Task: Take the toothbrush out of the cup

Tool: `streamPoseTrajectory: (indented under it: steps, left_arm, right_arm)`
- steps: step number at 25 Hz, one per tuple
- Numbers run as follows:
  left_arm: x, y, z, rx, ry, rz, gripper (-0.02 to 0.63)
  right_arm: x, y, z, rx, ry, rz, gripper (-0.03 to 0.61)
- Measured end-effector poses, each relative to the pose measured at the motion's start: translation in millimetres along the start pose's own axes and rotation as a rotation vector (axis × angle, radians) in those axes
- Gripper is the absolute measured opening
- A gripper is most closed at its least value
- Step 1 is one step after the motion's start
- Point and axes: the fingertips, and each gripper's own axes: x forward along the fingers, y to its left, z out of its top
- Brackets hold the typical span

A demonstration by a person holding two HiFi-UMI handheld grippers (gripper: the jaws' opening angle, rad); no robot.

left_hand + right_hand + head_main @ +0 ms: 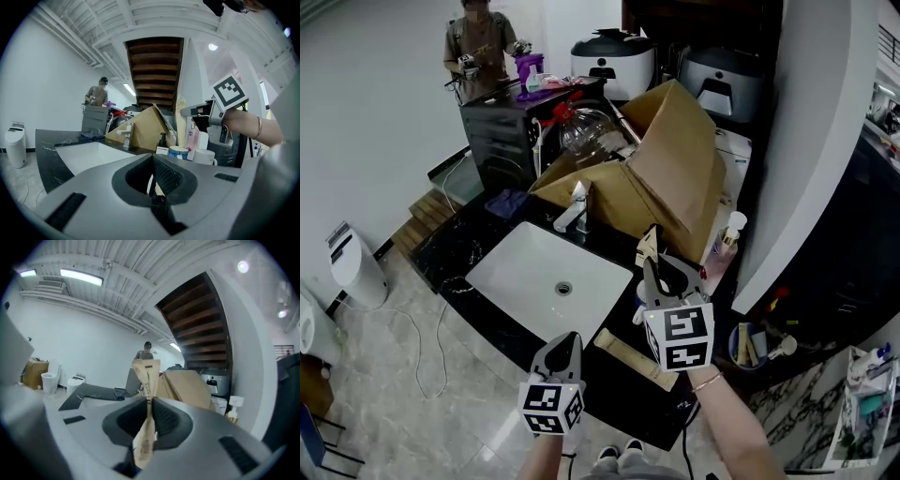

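My right gripper [653,261] is raised over the black counter beside the sink and is shut on a toothbrush in a tan paper sleeve [648,246]. In the right gripper view the sleeve [147,376] stands upright, pinched between the two pads, its top end sticking out above them. A blue-and-white cup [178,152] and a white mug [205,156] stand on the counter below that gripper [187,111]. My left gripper [565,343] hangs near the counter's front edge, its pads [164,174] together with nothing between them.
A white sink basin [525,272] with a faucet [575,208] is set in the counter. Behind it lies a big cardboard box [675,169]. Another tan packet [633,357] lies near the front edge. Soap bottles [729,234] stand at the right. A person [478,47] stands far back.
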Motion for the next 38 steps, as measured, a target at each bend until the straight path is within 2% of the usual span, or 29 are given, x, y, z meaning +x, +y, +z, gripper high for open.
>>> streamPoseTrajectory:
  steps: [6,12,25,32,38]
  left_arm:
    - [-16,-10,4,0.003,-0.017,-0.022,0.002]
    - [-27,-14,4,0.001,-0.026,-0.054,0.002]
    - [-41,-57,-19,0.013,0.017,-0.186,0.002]
    - [-51,-71,-39,0.000,0.043,-0.186,0.002]
    - [-68,-71,-57,-0.015,0.073,-0.145,0.002]
  right_arm:
    - [-46,-6,45,0.024,-0.122,-0.029,0.035]
    - [-99,-3,56,0.038,-0.153,-0.046,0.035]
    - [-208,7,-10,0.140,-0.011,-0.116,0.034]
    - [-226,21,-68,0.179,0.108,-0.092,0.032]
    - [-229,38,-98,0.170,0.170,-0.036,0.032]
